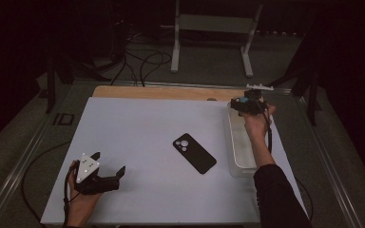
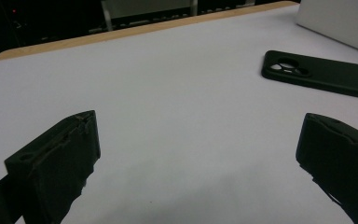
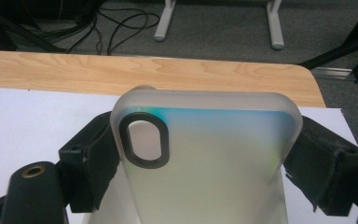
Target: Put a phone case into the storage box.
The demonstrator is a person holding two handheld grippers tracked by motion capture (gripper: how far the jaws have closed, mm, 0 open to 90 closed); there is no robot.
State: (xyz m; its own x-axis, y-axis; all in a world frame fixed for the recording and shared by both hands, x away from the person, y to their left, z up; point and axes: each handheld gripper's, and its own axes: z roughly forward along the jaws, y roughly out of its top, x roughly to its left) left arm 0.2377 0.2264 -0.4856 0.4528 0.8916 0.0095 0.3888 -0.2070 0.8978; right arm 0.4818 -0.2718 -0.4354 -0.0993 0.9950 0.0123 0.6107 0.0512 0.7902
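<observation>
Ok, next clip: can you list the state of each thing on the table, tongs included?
Clear phone case: clamped across its width between the right tongs' jaws, camera cutout up.
Black phone case: lying flat mid-table, camera cutout up, untouched.
Left tongs: open, empty, resting low at the table's near left.
Right tongs: shut on the clear phone case, at the table's far right.

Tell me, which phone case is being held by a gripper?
The frosted clear case, clamped between the right gripper's jaws. The black case lies untouched mid-table, beyond the open left gripper.
</observation>
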